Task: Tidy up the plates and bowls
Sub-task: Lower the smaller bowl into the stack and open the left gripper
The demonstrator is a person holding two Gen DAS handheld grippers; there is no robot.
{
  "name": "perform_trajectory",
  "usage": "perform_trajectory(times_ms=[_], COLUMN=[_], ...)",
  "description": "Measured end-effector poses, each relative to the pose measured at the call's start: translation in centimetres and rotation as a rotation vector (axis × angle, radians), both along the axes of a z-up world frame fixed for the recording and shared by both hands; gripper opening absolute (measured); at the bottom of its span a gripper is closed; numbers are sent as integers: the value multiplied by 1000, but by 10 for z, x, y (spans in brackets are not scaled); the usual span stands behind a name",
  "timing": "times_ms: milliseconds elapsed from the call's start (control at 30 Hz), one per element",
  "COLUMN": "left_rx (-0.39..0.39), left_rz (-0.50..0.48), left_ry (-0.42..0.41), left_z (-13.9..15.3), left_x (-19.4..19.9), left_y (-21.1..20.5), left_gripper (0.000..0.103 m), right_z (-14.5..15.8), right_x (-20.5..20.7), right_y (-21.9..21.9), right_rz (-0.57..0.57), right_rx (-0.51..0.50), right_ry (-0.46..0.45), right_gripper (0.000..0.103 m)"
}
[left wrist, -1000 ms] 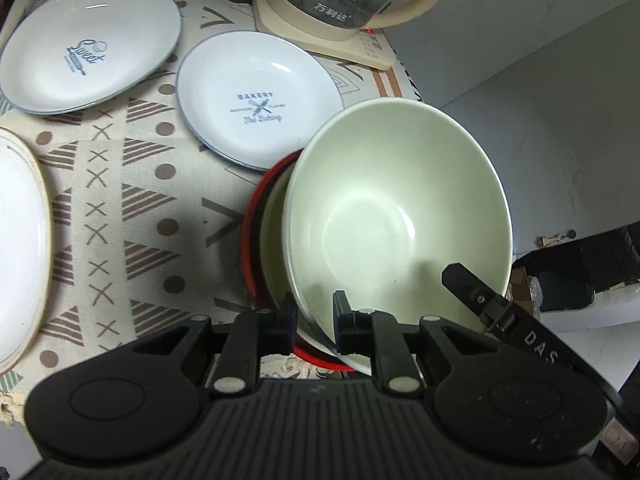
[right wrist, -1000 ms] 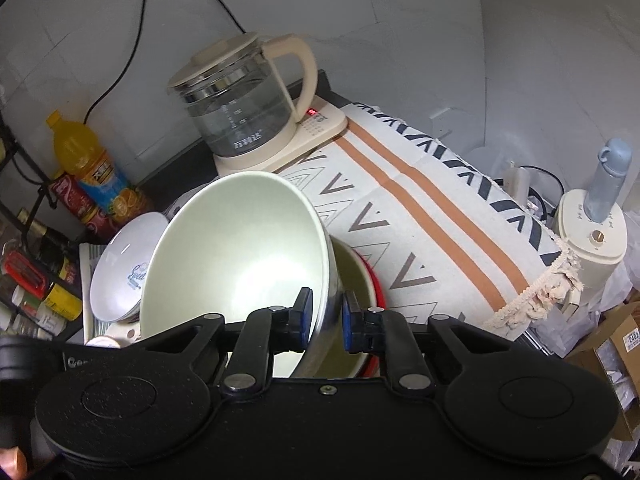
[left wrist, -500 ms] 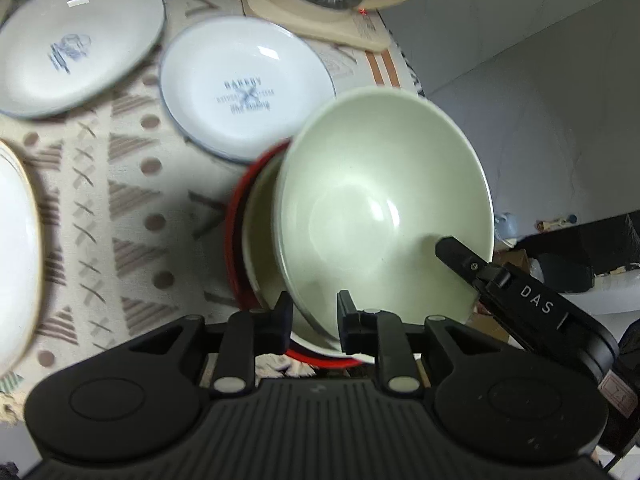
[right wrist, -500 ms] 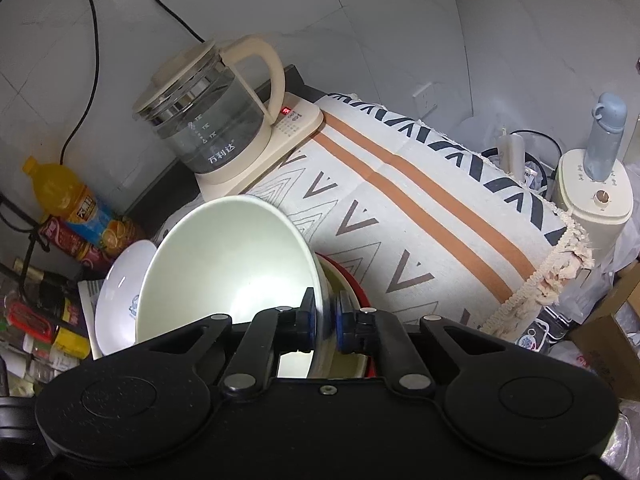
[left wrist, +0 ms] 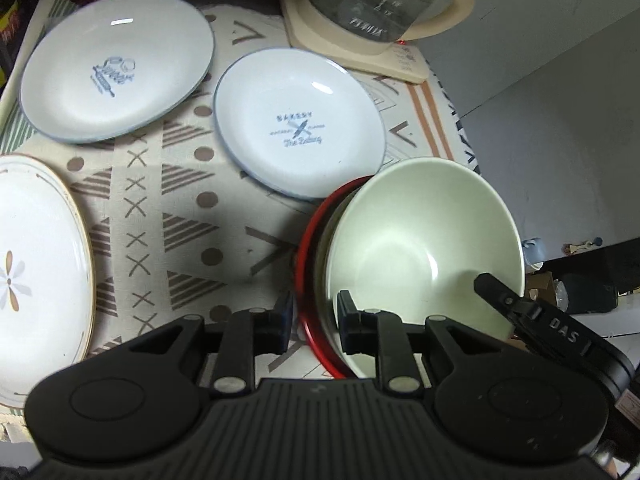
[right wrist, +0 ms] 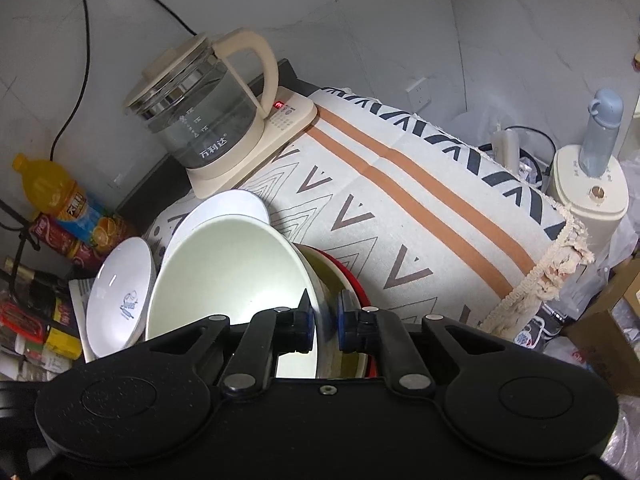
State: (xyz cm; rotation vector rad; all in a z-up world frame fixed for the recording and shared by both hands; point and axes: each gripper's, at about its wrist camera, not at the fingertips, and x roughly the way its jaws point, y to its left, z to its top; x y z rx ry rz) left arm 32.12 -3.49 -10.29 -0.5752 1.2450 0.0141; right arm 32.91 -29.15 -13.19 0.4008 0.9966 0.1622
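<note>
A pale green bowl sits tilted in a stack with a second pale bowl and a red bowl. My left gripper straddles the near rims of the stack, jaws slightly apart and not pinching. My right gripper is shut on the green bowl's rim and also shows in the left wrist view. A "Bakery" plate, a second blue-rimmed plate and a gold-rimmed flower plate lie on the patterned cloth.
A glass kettle on a cream base stands at the back of the table. Bottles and packets crowd the left side. The table's right edge with its fringe drops off to a humidifier and boxes.
My left gripper has let go of the stack's rim and opened a little. The bowl stack has come down nearer the cloth. My right gripper has stayed on the green bowl's rim.
</note>
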Motion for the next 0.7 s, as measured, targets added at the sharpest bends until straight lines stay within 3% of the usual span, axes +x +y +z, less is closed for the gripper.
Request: perform_trajectory(times_ms=[467,700], left_rx=[13,11], left_rz=[-6,-2], left_ry=[-9,-9], left_z=[-11,-11], left_x=[2,2], left_y=[-1,0], left_gripper=[30,30], right_z=[4,0], right_x=[-2,0], right_y=[12,13], right_rz=[78,89], right_rx=[-163,-186], right_ry=[-69,-59], right_gripper=[9,11])
